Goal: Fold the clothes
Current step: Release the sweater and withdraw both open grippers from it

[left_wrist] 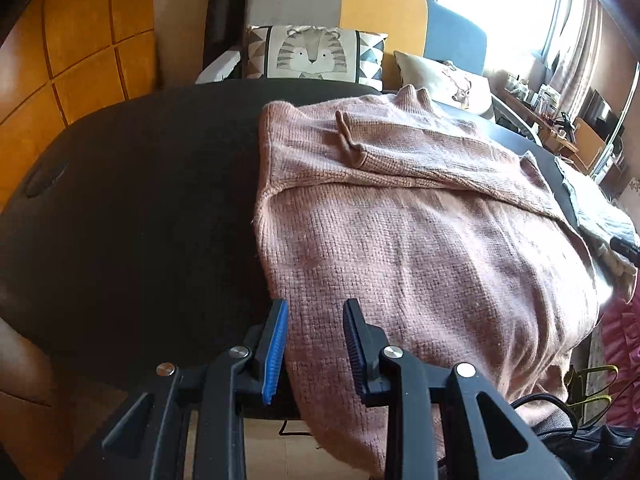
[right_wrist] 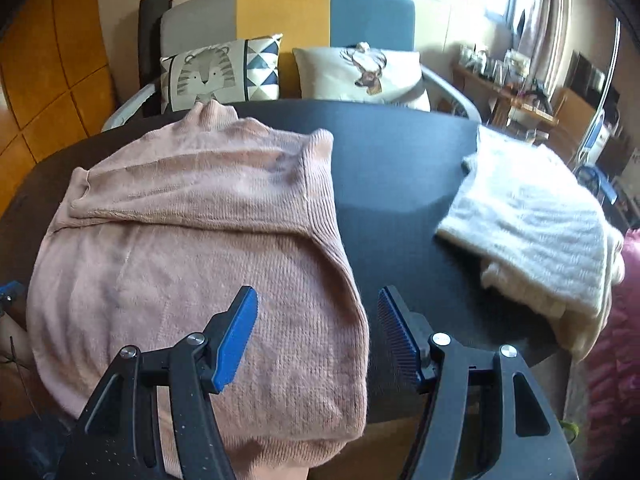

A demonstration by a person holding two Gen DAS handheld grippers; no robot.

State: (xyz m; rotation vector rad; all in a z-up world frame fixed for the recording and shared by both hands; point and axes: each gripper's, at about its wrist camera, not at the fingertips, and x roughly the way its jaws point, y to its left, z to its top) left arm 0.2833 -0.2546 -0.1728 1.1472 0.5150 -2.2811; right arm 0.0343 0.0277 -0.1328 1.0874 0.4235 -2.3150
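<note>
Left wrist view: the pink knit sweater (left_wrist: 420,232) lies on the black table (left_wrist: 140,200), collar far, both sleeves folded across the chest, hem hanging over the near edge. The left gripper (left_wrist: 316,344) is released, jaws straddling the hem's left corner and clasping nothing.

Right wrist view: the right gripper (right_wrist: 316,332) is likewise parted and empty, astride the sweater's (right_wrist: 192,240) near right edge; a folded white knit (right_wrist: 532,232) rests well apart at right. With the sleeves in, the lengthwise fold appears to be in hand. Good practice: each gripper takes all layers at its own hem corner, both lift level, and the hem is carried far to the shoulders without dragging the sleeves loose.
</note>
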